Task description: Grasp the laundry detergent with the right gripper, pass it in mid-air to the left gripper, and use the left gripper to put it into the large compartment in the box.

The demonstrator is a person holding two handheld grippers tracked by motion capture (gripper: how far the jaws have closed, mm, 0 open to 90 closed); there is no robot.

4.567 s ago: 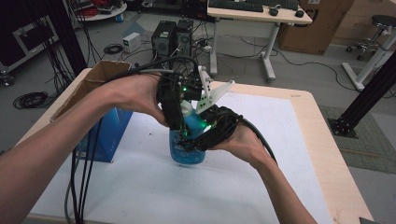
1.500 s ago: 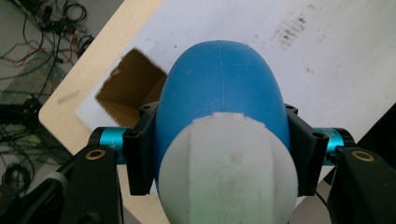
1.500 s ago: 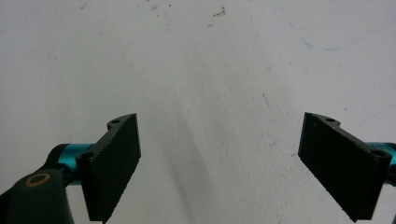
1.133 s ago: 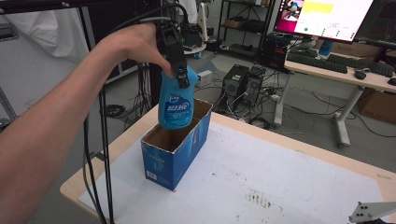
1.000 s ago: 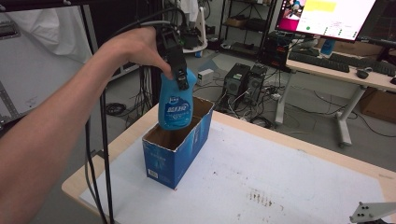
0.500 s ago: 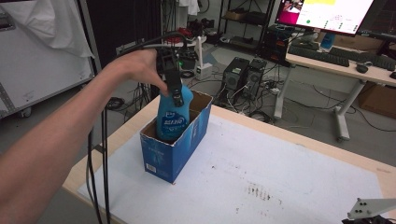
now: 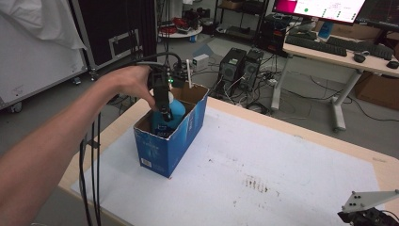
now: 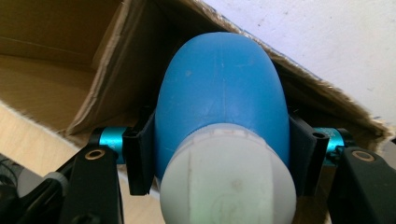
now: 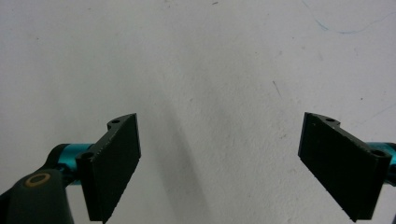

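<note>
Currently your left tool clamps the blue spray bottle by its shoulder, just under the white cap, and the bottle hangs partly down inside the open blue cardboard box at the left end of the worktop.

Step in hand, as judged: lowering the bottle into the box.
- Lower it straight and keep it upright; the box is narrow, so watch the clearance to the near wall and the torn flap beside the bottle.
- Do not open the jaws until you feel the base meet the box floor. The floor under the bottle is hidden, so I cannot tell how far it has to go.
- Open only enough to free the shoulder, then lift the tool straight up so a pad does not drag the bottle or tip the light box.

Your right tool hangs wide open and empty over the white sheet covering the worktop, well apart from the box; its grey plate shows at the lower right corner of the high view. If the box shifts, it could steady the outer wall.

Bottle appearance: smooth rounded blue plastic body, faint mould seam down the middle, a few pale scuffs, a white ribbed cap. A white-printed label faces the box wall; its text is too small to read.
</note>
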